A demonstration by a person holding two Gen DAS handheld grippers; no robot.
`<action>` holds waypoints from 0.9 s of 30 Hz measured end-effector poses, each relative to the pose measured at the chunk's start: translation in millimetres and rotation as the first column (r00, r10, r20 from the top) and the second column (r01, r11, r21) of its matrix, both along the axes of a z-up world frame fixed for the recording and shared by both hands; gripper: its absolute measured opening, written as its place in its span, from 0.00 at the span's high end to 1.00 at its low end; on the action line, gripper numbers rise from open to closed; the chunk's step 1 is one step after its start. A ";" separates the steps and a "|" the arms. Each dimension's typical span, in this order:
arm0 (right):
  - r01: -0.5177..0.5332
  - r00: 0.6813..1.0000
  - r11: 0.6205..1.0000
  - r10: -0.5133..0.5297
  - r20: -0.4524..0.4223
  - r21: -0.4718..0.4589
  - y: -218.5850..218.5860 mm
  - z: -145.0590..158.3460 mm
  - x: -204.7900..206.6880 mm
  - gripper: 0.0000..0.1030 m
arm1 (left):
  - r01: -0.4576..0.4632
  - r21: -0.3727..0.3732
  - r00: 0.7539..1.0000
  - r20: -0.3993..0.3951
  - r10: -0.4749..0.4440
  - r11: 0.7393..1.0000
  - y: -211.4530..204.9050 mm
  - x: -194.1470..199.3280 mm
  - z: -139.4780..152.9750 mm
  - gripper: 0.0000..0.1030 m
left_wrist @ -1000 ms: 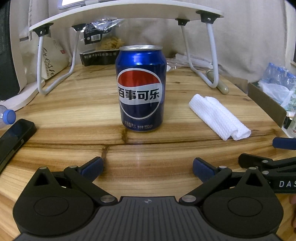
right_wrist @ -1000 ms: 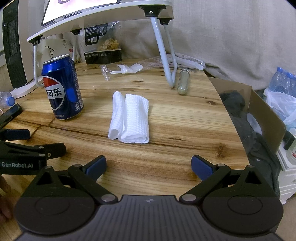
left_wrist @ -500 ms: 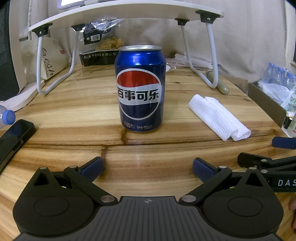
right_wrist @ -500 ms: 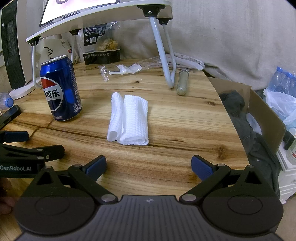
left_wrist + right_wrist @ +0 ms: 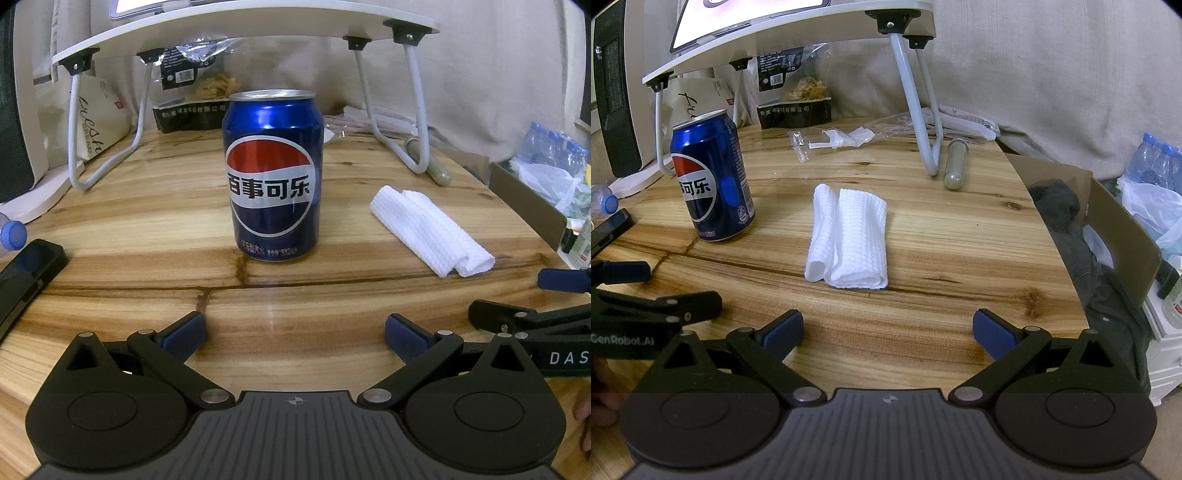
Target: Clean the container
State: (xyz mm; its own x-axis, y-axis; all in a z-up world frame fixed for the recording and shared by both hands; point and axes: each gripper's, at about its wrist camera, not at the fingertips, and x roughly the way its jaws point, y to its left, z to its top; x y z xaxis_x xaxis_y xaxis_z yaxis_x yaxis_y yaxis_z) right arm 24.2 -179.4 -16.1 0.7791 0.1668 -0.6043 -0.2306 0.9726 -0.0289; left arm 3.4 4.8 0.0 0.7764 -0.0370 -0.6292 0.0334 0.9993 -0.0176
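The upright blue aluminium cola can [image 5: 273, 177] is centred ahead of the spread, empty left hand-held gripper [image 5: 293, 332]. The folded white waffle cloth [image 5: 849, 240] lies lengthwise ahead of the spread, empty right hand-held gripper [image 5: 888, 330].

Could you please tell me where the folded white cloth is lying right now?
The folded white cloth lies flat on the wooden table, centred ahead in the right wrist view, to the right of the upright blue can and apart from it.

We see bare bench [image 5: 295, 314] between us and the can [image 5: 273, 177]; the folded cloth [image 5: 849, 240] lies right of it, and stand legs [image 5: 923, 122] block the far side
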 end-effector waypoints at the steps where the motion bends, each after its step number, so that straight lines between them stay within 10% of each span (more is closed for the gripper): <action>1: 0.000 1.000 1.000 0.000 0.000 0.001 -0.1 0.1 0.0 0.00 | 0.000 0.000 1.000 0.000 0.000 1.000 -0.1 0.0 0.0 0.00; 27: 0.001 1.000 1.000 -0.001 0.000 0.001 0.1 0.6 0.6 0.00 | -0.001 0.001 1.000 -0.001 0.001 1.000 -1.2 0.4 0.3 0.00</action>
State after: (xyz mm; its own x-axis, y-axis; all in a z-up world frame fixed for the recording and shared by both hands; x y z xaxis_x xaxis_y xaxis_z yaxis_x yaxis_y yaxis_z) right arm 24.9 -179.3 -15.5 0.7792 0.1666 -0.6043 -0.2299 0.9728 -0.0282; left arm 3.9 3.6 0.3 0.7761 -0.0353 -0.6297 0.0321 0.9994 -0.0164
